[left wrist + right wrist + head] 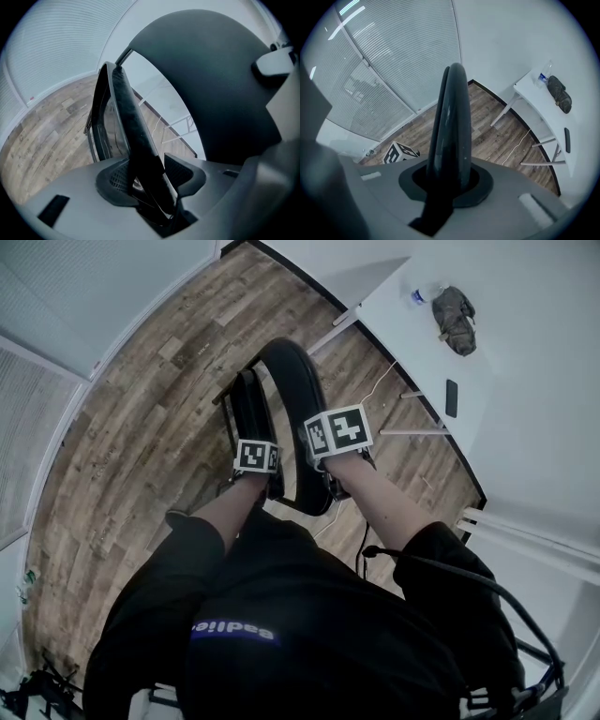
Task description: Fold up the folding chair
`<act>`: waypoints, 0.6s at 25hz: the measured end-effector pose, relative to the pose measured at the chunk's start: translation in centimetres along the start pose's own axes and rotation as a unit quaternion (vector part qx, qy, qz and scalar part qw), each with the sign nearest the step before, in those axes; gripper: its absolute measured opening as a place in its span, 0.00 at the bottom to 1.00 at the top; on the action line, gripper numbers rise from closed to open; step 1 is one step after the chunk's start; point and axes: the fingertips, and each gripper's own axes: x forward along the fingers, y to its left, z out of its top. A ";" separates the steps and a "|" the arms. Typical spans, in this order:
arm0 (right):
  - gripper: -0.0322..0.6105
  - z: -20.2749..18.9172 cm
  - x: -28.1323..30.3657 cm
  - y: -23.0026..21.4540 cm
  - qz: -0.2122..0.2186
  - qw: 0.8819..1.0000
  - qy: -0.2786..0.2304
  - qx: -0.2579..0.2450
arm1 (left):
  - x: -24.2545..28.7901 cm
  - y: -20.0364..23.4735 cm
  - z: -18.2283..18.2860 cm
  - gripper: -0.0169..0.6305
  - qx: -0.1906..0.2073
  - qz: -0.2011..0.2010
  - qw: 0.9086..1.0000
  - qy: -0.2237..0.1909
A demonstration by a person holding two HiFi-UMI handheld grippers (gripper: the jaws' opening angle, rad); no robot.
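The black folding chair stands on the wood floor with its two padded panels close together and nearly upright. In the head view the narrow seat panel (248, 413) is on the left and the larger rounded backrest (298, 395) on the right. My left gripper (255, 456) is shut on the seat's top edge (133, 131), which runs between the jaws of this gripper (151, 177). The backrest (220, 84) looms at the right of that view. My right gripper (336, 435) is shut on the backrest's rim (451, 117), and its jaws (447, 180) clamp the panel from above.
A white table (534, 362) stands at the right with a dark bag (456, 317), a phone (451, 397) and a bottle (417, 296). A pale cable (380, 385) lies on the floor near its legs. Window blinds (393, 70) line the far wall.
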 end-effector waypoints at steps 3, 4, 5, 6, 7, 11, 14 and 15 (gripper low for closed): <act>0.14 -0.1 0.0 -0.3 -0.001 1.000 0.000 -0.003 | 0.3 -0.2 -0.1 0.32 0.003 -0.019 1.000 0.006; 0.14 -0.1 0.0 -0.3 -0.001 1.000 0.000 -0.004 | 0.3 -0.3 -0.1 0.32 0.004 -0.021 1.000 0.009; 0.14 -0.1 -0.1 -0.5 -0.001 1.000 -0.001 -0.004 | 0.2 -0.4 0.0 0.32 0.006 -0.021 1.000 0.011; 0.15 -0.2 -0.2 -0.6 0.000 1.000 -0.002 -0.003 | 0.1 -0.4 0.0 0.32 0.008 -0.019 1.000 0.010; 0.15 -0.2 -0.2 -0.8 -0.001 1.000 -0.002 -0.003 | 0.0 -0.4 0.2 0.32 0.011 -0.018 1.000 0.007; 0.15 0.1 -0.1 -1.2 0.000 1.000 -0.003 -0.001 | -1.0 0.1 0.5 0.32 0.022 -0.027 0.999 -0.002; 0.15 -0.1 -0.1 -1.4 0.001 1.000 -0.001 -0.003 | -2.9 0.9 0.1 0.32 0.029 -0.028 0.999 -0.003; 0.15 -0.1 -0.2 -1.5 0.001 1.000 -0.002 -0.004 | -3.8 1.1 0.2 0.32 0.028 -0.029 0.999 -0.011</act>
